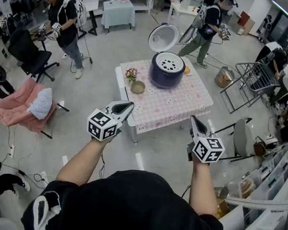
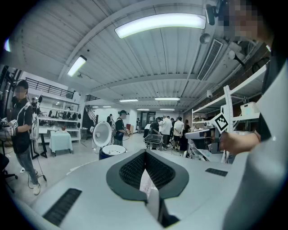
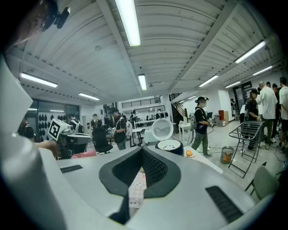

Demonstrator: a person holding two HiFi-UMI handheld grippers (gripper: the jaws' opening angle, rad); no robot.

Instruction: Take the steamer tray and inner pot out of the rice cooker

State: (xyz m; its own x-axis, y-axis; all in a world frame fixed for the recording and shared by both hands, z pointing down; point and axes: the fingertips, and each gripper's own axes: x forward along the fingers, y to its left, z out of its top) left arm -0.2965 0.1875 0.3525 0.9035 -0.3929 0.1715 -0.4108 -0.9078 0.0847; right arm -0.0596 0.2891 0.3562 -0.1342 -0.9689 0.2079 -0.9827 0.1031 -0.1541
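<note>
The dark blue rice cooker (image 1: 166, 71) stands on the far side of a small table (image 1: 169, 109) with a pink checked cloth. Its white lid (image 1: 163, 37) is up. The white perforated steamer tray (image 1: 169, 64) sits in the cooker's mouth and hides the inner pot. My left gripper (image 1: 128, 106) and right gripper (image 1: 193, 119) hover short of the table's near edge, well away from the cooker, both shut with nothing in them. The left gripper view shows the cooker (image 2: 112, 151) far beyond the closed left gripper (image 2: 145, 153). The right gripper view shows the cooker (image 3: 170, 147) beyond the closed right gripper (image 3: 142, 151).
On the table stand a small flower pot (image 1: 132, 75), a brown bowl (image 1: 137, 87) and an orange thing on a saucer (image 1: 187, 70). A pink chair (image 1: 18, 109) is at the left, a folding chair (image 1: 241, 137) and a wire rack (image 1: 253, 78) at the right. Several people stand around.
</note>
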